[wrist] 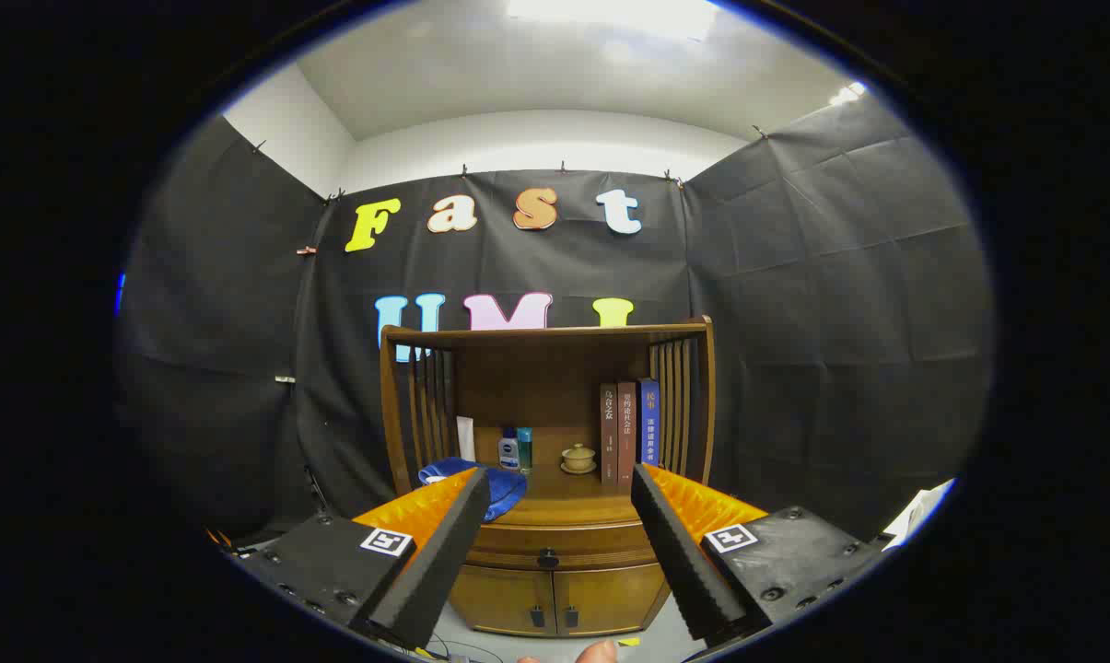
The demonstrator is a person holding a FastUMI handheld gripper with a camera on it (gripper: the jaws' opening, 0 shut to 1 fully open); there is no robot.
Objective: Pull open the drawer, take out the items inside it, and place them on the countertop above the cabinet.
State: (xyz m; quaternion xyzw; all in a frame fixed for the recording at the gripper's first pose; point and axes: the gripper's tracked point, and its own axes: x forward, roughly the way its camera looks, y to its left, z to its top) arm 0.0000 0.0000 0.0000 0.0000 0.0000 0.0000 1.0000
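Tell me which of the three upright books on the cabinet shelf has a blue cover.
The blue book is the one nearest the slatted side; the two brown books beside it stand toward the lidded cup. The open claw holds nothing.

You see the drawer point(555, 545) closed flush in the brown wooden cabinet point(555, 589), its dark round knob point(548, 558) centred, at 12 o'clock between your spread tool point(559, 486) fingers; the worktop point(568, 488) lies directly above it.
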